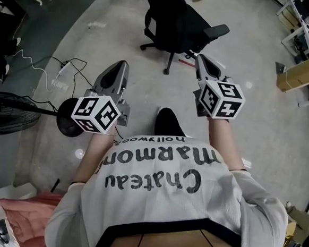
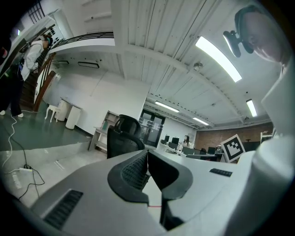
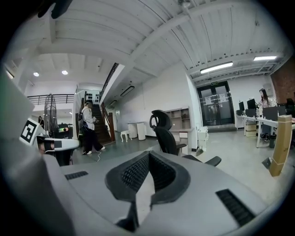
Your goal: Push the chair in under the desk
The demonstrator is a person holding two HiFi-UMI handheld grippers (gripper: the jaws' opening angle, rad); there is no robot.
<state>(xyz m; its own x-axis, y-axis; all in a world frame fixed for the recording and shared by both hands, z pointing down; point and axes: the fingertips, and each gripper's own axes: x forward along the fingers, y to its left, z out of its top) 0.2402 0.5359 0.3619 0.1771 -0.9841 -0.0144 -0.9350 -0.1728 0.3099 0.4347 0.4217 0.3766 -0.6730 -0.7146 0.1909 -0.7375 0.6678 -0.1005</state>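
My 2 grippers are both squeezed shut, with nothing in them. In the head view, my left gripper (image 1: pixel 118 67) is at the middle left and my right gripper (image 1: pixel 203 59) is at the middle right. The black chair (image 1: pixel 176 21) stands on the grey floor (image 1: pixel 251 112) at the top middle, ahead of both. My right gripper is nearer to it, and neither one touches it.
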